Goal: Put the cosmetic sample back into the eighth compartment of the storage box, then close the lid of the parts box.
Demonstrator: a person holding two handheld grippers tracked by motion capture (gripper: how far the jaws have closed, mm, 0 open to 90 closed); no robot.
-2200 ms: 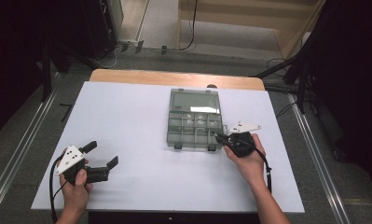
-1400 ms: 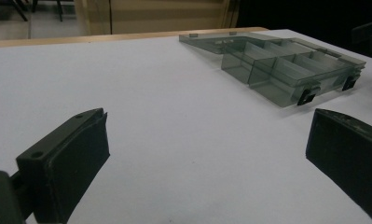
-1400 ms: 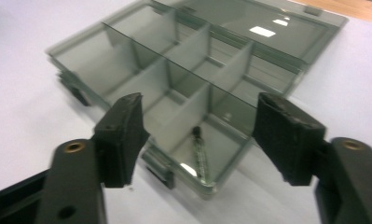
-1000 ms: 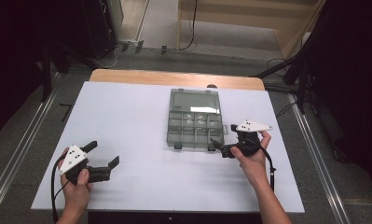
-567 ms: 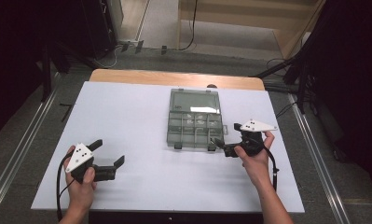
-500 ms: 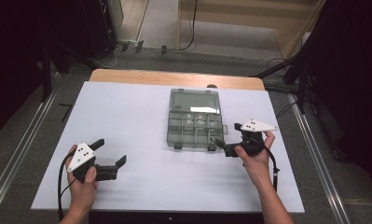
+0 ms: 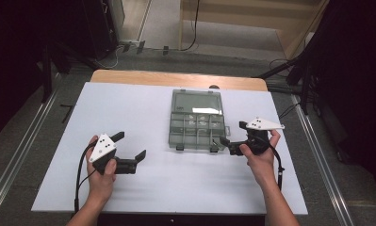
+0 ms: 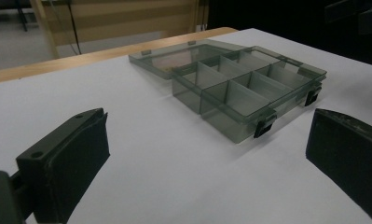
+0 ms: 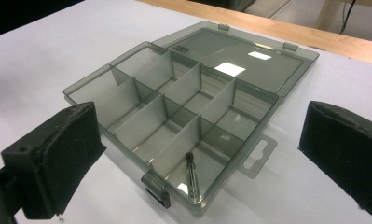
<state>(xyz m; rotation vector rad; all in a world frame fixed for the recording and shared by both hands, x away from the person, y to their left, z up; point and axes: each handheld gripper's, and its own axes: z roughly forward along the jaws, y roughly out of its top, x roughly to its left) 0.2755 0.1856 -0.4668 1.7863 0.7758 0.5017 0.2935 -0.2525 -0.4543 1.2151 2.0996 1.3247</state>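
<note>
Tongs are standing wide open on both sides, with nothing between the jaws. The left tongs [image 7: 131, 149] are sitting in the person's left hand [image 7: 101, 176] over the white bench [image 7: 129, 103], well apart from the compartment box [image 7: 197, 127], off its front left corner and pointing toward it. The right tongs [image 7: 232, 136] are lying just beside the box's front right corner, held by the right hand [image 7: 260, 157], jaws aimed across the box.

The box, of smoky clear plastic, is sitting near the middle of the bench with its lid [image 9: 242, 58] folded flat behind it. In the right gripper view, a small dark drill bit [image 9: 191, 173] is lying in the box's nearest corner compartment, beside a black latch [image 9: 156, 189] on the front wall. In the left gripper view, two black latches are showing on the box's [image 8: 249, 88] front edge. Behind the box, a wooden strip [image 7: 176, 79] is running along the bench's far edge.
</note>
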